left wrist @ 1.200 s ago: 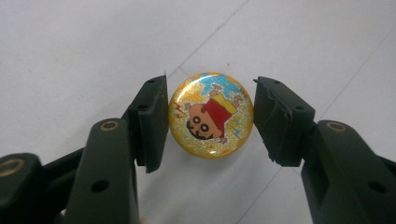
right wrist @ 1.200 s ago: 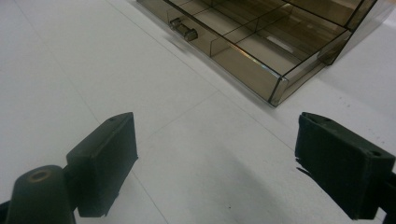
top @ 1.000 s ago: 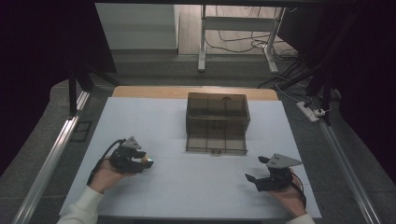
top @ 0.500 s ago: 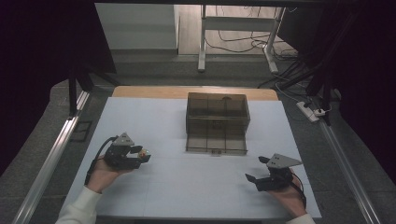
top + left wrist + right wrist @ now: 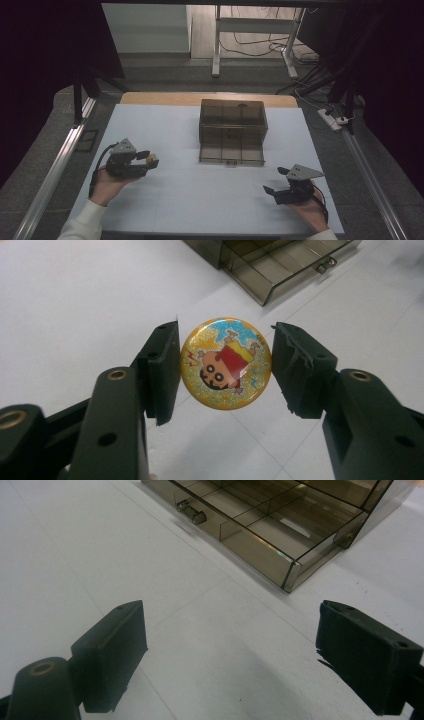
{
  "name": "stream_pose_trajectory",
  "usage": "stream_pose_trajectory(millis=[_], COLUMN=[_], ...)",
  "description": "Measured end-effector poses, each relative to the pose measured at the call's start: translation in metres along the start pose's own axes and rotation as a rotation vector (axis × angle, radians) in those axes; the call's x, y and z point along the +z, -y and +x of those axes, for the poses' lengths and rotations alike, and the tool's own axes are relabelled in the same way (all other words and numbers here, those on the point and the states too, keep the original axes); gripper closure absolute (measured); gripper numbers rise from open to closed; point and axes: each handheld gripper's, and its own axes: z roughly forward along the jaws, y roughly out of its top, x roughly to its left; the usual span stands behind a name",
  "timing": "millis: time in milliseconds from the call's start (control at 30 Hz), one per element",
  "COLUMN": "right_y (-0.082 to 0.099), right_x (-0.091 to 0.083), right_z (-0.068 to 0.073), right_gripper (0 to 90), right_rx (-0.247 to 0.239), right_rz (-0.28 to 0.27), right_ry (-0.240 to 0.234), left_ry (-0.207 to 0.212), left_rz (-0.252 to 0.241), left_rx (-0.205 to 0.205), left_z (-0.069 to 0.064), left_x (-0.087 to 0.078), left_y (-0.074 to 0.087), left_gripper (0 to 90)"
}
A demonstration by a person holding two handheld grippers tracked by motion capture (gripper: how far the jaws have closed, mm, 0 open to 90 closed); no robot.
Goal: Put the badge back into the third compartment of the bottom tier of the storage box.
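Carried the round cartoon badge (image 5: 226,363), clamped in the left gripper (image 5: 148,160) jaws, a bit leftward w/ the hand, away from the open drawer box (image 5: 232,131), so prob. not dropping yet; right gripper (image 5: 276,186) jaws wide, empty.

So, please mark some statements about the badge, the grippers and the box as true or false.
1. The left gripper holds a round badge between its jaws. True.
2. The right gripper holds a badge too. False: its jaws stand open with nothing between them.
3. The drawer of the box is pulled out. True.
4. The box is bright red. False: it is dark, see-through plastic.
5. The badge shows a cartoon figure. True.
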Motion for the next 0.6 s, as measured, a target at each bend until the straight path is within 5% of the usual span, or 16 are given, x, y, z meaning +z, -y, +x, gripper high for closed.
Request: stream_pose_trajectory(millis=[600], right_y=[0.000], right_x=[0.000], right_z=[0.000], right_gripper=[12.8], right_rx=[-0.001], right_rz=[0.001], right_ry=[0.004], left_ry=[-0.023], left_rz=[-0.031], left_rx=[0.037], left_z=[-0.008], left_x=[0.000], left_y=[-0.011], left_gripper=[46.1])
